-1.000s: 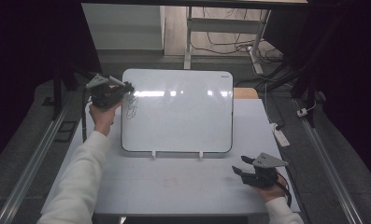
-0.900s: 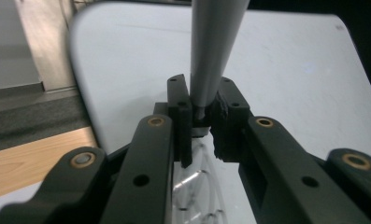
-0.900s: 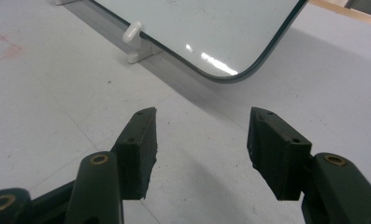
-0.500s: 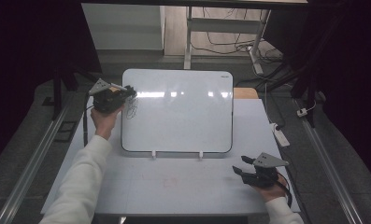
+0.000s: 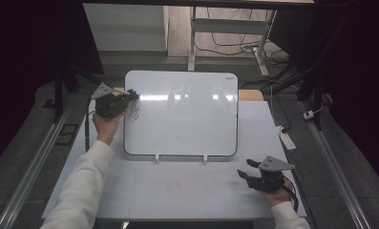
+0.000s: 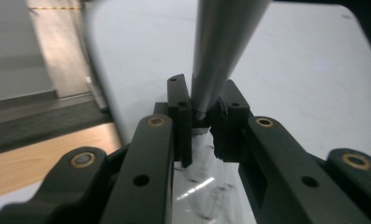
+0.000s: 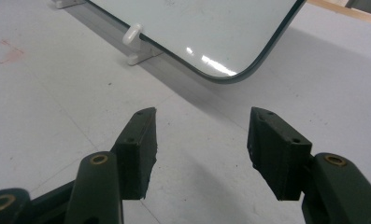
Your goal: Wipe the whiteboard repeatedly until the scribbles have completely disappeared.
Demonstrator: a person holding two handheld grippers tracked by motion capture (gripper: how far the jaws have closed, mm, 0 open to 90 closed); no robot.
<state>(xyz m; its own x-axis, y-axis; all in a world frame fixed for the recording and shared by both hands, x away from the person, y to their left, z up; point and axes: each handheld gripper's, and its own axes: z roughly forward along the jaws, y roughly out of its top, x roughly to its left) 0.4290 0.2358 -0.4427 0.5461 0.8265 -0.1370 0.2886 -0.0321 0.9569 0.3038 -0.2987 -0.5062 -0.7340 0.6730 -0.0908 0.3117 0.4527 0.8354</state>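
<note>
A: The left gripper is clenched on a marker at the whiteboard's far-left edge, over a dark scribble.

B: Risk?

A: Pressing at a slant could slide the marker in the jaws (or tip the propped board). The right gripper rests released, near right. The scribble can't be read.

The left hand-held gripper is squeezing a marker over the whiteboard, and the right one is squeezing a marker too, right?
Not quite. The right hand-held gripper holds nothing: the right gripper view shows its jaws apart over the bare table. The left hand-held gripper does squeeze a marker over the whiteboard.
</note>
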